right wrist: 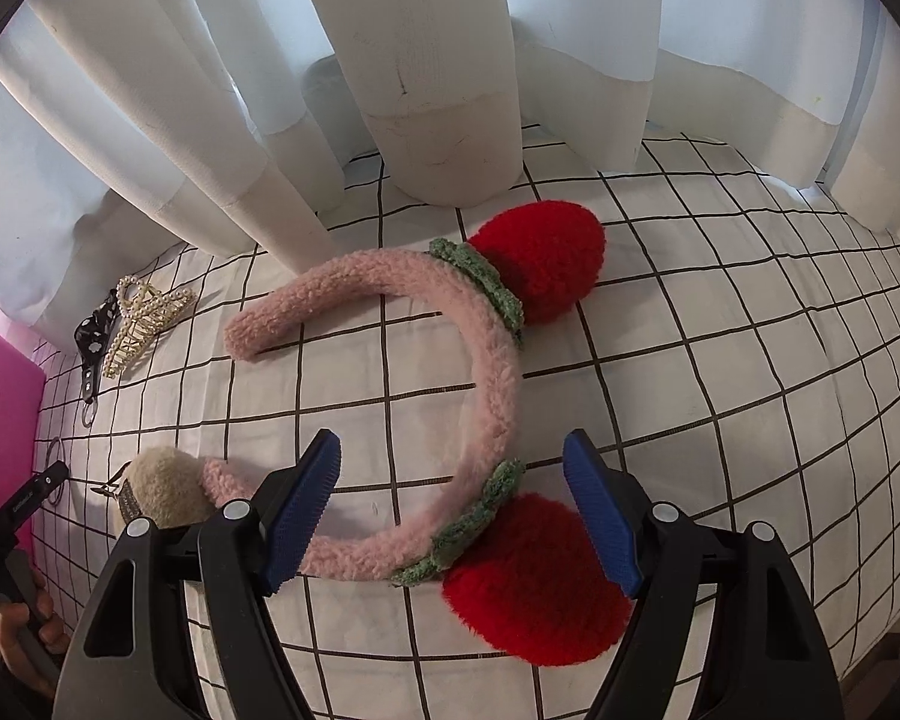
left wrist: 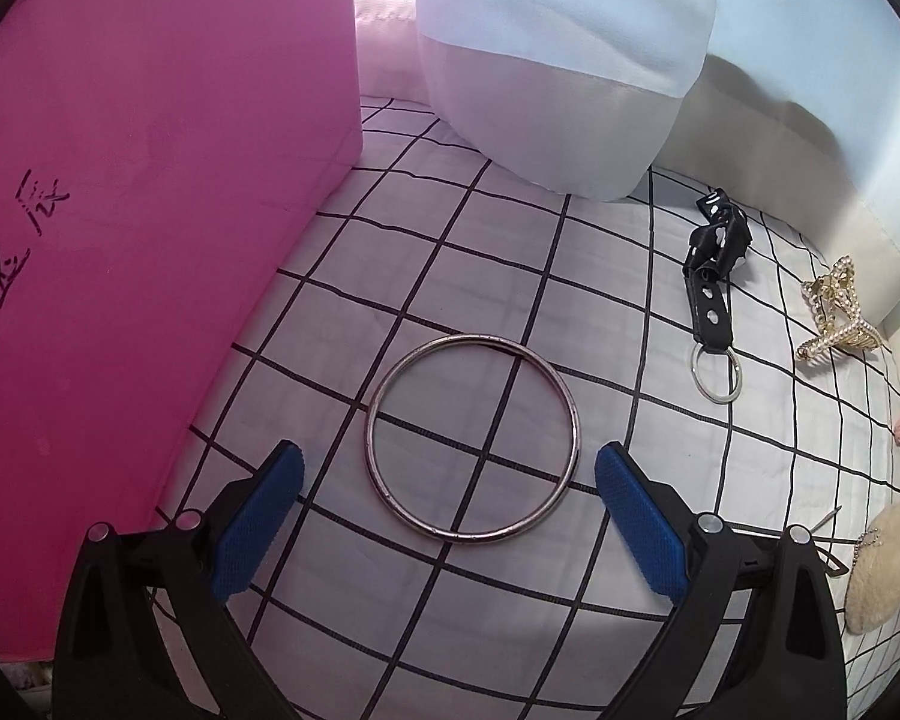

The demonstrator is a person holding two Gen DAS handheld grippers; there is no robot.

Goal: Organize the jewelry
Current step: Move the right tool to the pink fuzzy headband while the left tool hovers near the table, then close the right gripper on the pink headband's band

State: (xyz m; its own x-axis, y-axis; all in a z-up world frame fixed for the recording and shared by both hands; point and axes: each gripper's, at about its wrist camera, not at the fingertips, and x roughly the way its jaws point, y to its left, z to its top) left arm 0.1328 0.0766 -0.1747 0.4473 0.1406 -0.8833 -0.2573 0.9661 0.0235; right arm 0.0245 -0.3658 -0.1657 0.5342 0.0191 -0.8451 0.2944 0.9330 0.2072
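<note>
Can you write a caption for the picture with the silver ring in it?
Open left gripper hovering over a silver bangle on the checked sheet.

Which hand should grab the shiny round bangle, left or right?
Left. The left gripper is open right over the silver bangle, which lies between its blue pads. The right gripper is open over the pink fuzzy headband instead, away from the bangle.
</note>
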